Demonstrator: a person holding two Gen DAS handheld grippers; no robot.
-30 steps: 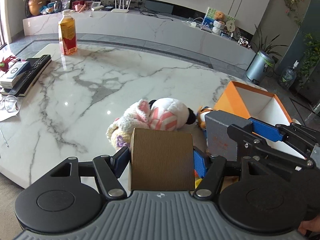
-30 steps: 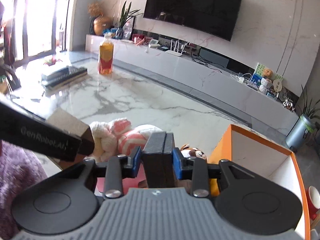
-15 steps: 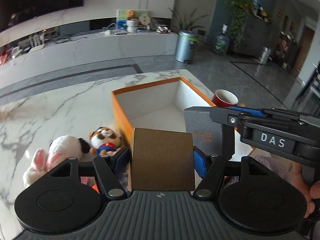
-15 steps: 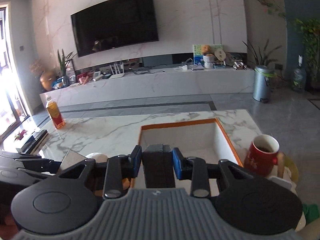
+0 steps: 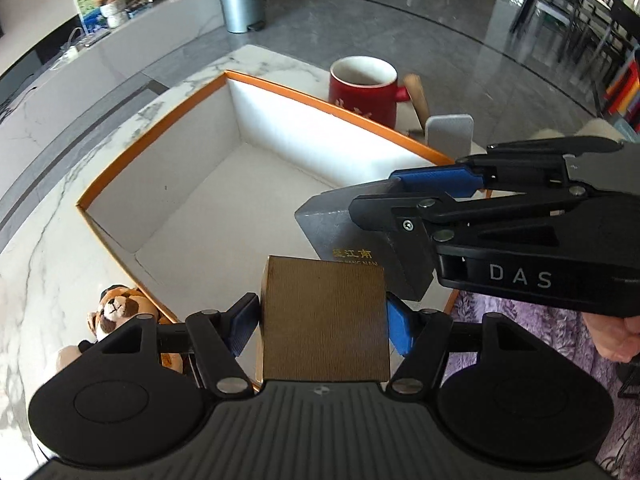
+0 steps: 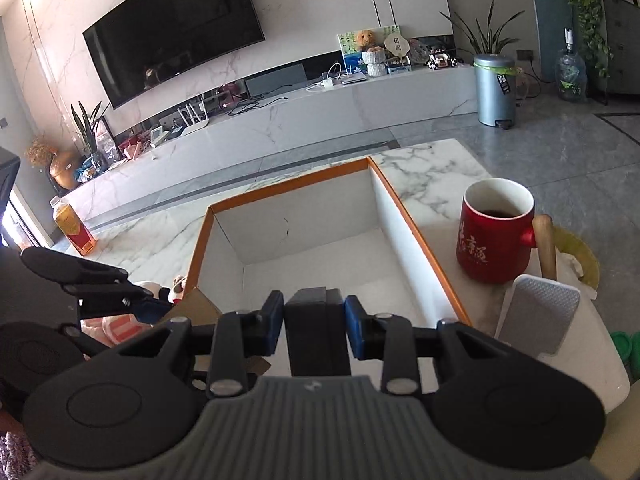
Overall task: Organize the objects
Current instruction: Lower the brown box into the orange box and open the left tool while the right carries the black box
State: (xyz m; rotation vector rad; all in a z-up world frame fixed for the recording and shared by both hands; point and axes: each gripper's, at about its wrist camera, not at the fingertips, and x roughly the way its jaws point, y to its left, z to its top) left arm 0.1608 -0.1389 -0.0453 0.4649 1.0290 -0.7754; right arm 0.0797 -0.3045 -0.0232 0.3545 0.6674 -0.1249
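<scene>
My left gripper is shut on a brown cardboard box and holds it over the near edge of an open orange-rimmed white box. My right gripper is shut on a dark grey box, also above the orange box; in the left wrist view it comes in from the right with the grey box beside the brown one. The orange box's floor is bare. A small tiger plush lies outside its left wall.
A red mug with a wooden handle stands right of the orange box, with a grey-white flat object leaning near it. A pink-and-white plush lies at left. An orange drink bottle stands far left on the marble table.
Both grippers have swung right from the plush toys and now hover over the orange box, lower and closer to it, each still holding its box.
</scene>
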